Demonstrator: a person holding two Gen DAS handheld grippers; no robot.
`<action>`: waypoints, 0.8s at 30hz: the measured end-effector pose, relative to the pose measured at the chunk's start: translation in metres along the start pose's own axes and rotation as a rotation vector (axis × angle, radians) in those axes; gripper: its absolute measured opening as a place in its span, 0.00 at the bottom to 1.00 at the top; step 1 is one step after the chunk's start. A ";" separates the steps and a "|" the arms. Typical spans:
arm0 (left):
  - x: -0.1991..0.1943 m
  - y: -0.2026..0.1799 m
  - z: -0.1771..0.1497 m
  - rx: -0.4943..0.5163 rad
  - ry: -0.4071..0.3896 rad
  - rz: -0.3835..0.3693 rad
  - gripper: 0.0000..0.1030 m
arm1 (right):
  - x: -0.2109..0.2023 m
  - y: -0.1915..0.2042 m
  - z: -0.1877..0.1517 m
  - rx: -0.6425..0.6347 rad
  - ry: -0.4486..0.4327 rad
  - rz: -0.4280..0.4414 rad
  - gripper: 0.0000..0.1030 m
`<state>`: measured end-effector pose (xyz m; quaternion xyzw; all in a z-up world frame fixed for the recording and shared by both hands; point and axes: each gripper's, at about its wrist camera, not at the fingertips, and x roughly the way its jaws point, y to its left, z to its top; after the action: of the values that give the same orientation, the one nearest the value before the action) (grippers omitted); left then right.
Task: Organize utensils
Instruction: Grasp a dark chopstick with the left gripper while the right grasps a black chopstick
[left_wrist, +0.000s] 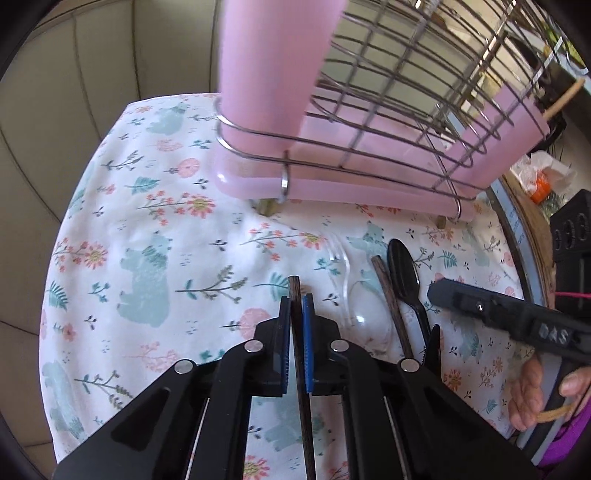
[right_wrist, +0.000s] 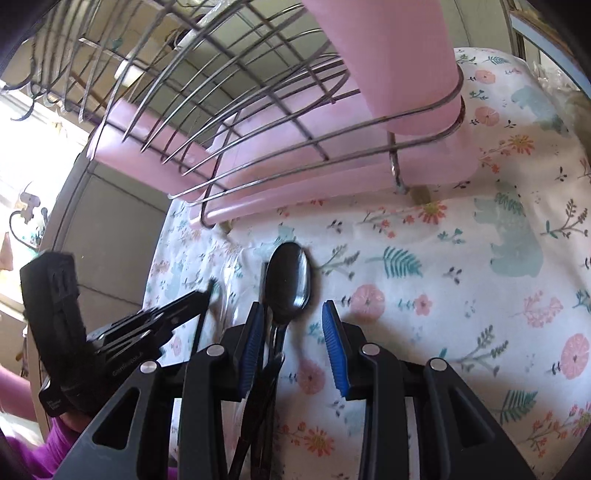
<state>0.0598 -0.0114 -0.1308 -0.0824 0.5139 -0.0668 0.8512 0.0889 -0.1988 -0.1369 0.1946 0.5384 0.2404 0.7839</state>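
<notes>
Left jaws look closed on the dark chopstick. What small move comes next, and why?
Probably lift the left gripper straight up a little. Its jaws are shut on the dark chopstick, which still lies along the floral cloth, close beside the clear fork. Raising it first should clear its neighbours before carrying it to the pink holder.

A floral tablecloth with bears (left_wrist: 147, 266) covers the tabletop; beige wall tiles (left_wrist: 74, 92) stand behind it.

Raised letters looking like "DAS" are showing on the right gripper (left_wrist: 436, 291) body at right in the left wrist view; other small print is staying unreadable.
</notes>
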 end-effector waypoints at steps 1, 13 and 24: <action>-0.001 0.004 0.000 -0.009 -0.004 -0.002 0.05 | 0.003 0.000 0.004 0.004 -0.001 -0.004 0.32; -0.003 0.027 -0.005 -0.068 0.010 -0.032 0.05 | 0.026 0.011 0.012 -0.049 0.002 -0.087 0.03; -0.045 0.060 -0.002 -0.095 -0.090 -0.055 0.05 | -0.030 0.012 0.011 -0.050 -0.161 -0.048 0.01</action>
<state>0.0388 0.0560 -0.1057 -0.1399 0.4754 -0.0618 0.8664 0.0878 -0.2069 -0.1041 0.1808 0.4721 0.2182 0.8348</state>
